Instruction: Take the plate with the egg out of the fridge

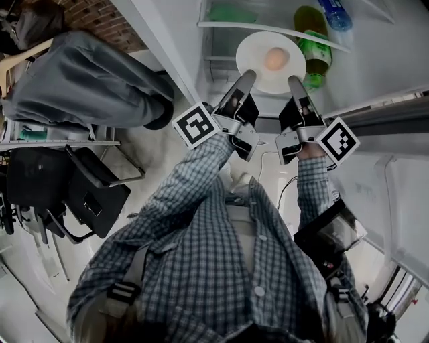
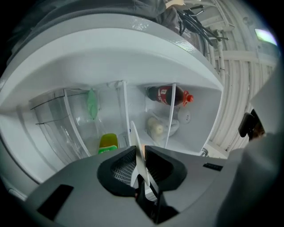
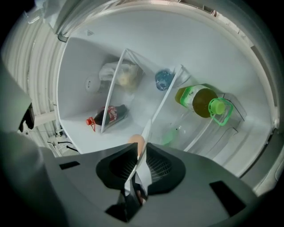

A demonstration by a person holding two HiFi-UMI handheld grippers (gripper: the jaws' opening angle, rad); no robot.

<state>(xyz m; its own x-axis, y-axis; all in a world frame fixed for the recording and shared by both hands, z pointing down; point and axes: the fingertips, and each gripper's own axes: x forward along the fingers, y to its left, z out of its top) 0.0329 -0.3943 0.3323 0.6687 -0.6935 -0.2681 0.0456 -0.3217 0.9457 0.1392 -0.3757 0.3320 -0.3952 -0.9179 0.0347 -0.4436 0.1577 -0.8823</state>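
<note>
Left gripper [image 1: 245, 76] pinches the round white plate [image 1: 249, 57] at about 7 o'clock on its rim. The left gripper view [image 2: 141, 153] shows the thin white edge [image 2: 135, 135] clamped between the ridged black pads. Right gripper [image 1: 295, 82] grips the same plate at about 5 o'clock, its jaws likewise pressed onto the rim [image 3: 146, 128] in the right gripper view [image 3: 141, 150]. One brown egg [image 1: 275, 59] sits on the plate, a little toward 3 o'clock from the middle, and peeks past the pads in the right gripper view [image 3: 136, 142].

The plate hangs at the open front of the white fridge [image 1: 375, 60], held between the two grippers. At 3 o'clock from it lies a green-capped bottle of yellowish drink [image 1: 315, 57], and at 1 o'clock a blue-capped clear bottle [image 1: 334, 15]. Deeper inside lies a dark red-capped cola bottle [image 2: 168, 94].
</note>
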